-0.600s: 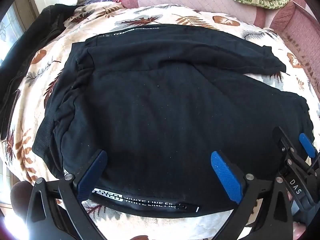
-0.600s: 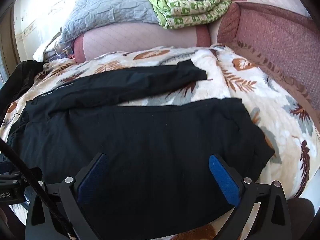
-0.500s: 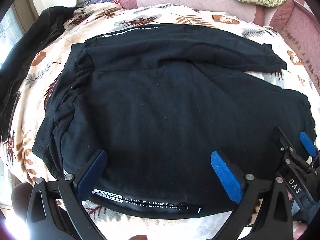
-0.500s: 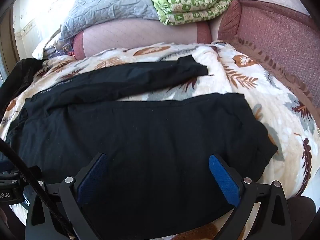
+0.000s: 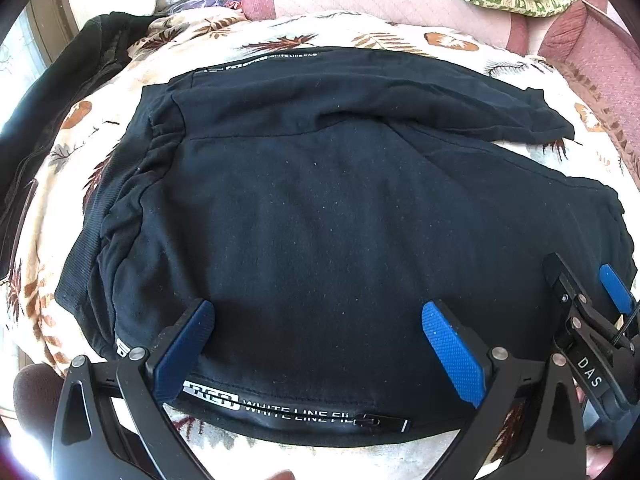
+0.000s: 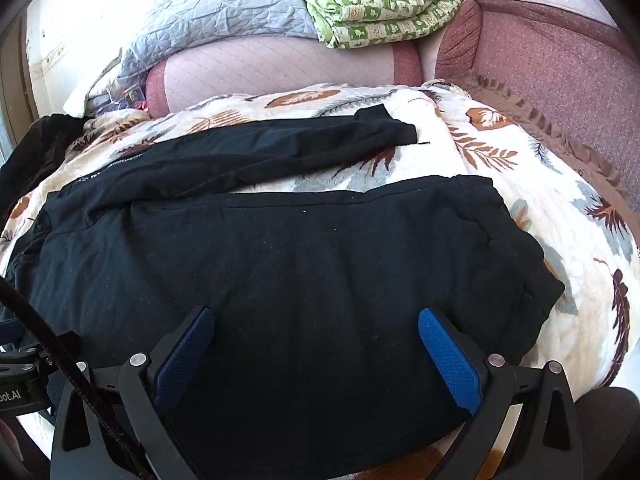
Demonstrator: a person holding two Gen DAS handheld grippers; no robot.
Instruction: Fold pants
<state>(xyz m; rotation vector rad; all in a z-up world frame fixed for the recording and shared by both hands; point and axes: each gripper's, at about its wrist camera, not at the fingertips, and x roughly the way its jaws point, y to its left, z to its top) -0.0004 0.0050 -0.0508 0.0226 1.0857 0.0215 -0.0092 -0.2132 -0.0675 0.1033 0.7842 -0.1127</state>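
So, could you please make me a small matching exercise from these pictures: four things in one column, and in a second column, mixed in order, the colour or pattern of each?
Things:
1. pants
2. folded blanket
3. bed cover
4. quilt

Colours or patterns:
A. cream with brown leaves
B. black, with white lettering near the edge
C. plain grey, stitched
D. green and white print

Right pairs: 1-B, 2-D, 3-A, 4-C
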